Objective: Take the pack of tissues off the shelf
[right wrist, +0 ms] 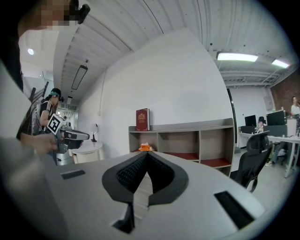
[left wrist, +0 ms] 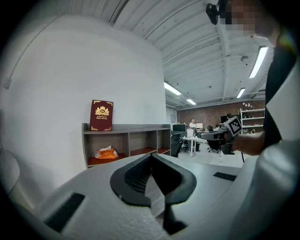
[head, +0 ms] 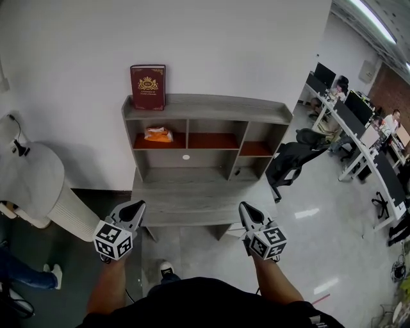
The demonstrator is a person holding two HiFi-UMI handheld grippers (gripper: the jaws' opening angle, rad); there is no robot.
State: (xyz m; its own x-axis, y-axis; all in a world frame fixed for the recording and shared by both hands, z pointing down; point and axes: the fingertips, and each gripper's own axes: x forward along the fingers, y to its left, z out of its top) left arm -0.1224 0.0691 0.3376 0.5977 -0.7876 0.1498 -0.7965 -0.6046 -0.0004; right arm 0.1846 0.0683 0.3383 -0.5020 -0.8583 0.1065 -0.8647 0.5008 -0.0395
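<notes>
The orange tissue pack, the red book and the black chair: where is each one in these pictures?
Tissue pack (head: 158,134), head view, middle of its orange wrapper.
Red book (head: 148,86), head view, centre of its front cover.
Black chair (head: 289,160), head view, its backrest.

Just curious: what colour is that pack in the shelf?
Orange pack of tissues, best in head view.

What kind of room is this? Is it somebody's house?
Most likely an office, not a house. Long desks hold rows of computer monitors with people sitting at them, a black swivel chair stands nearby, and strip lights run along the ceiling.
</notes>
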